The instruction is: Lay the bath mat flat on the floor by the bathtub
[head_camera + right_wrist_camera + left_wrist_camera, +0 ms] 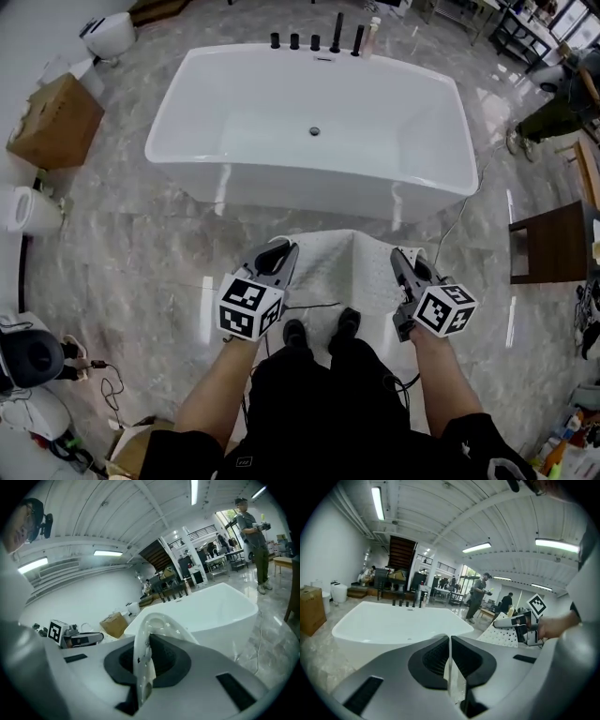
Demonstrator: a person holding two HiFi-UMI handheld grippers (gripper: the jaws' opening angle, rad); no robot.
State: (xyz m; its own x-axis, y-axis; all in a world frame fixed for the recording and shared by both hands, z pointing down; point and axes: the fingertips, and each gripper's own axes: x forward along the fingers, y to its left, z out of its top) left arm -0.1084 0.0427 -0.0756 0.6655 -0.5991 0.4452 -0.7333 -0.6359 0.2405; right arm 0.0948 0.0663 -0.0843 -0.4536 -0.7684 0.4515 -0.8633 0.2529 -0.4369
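Scene: bathroom showroom, head view looking steeply down; grey marbled floor (141, 244).
Bath mat (349, 255): white, dotted w/ small holes. It spreads over the floor between the person's shoes (322, 330) and the near wall of the bathtub (314, 122), near edge lifted, one near corner in each gripper. Whether its far edge rests on the floor cannot be told.
Left gripper (284, 249): jaws closed on the mat's left near corner. In the left gripper view (450, 640) only a thin white strip of mat shows in the slit between the pads.
Right gripper (399, 255): jaws closed on the right near corner. In the right gripper view (143, 641) the mat arches up out of the pads and folds over toward the tub.
Bathtub: white, freestanding, empty, drain at centre; a row of black tap fittings (314, 40) on the far rim.
Marker cubes: one per gripper, left cube (249, 307), right cube (446, 309) — black-and-white square patterns only, no legible words.
Writing: small logo on the person's black trousers (246, 461), too small to read.
Surroundings: cardboard box (56, 122) and white toilet (111, 35) at left — dark wooden table (553, 244) at right; a standing person (478, 595) in the background of the left gripper view.
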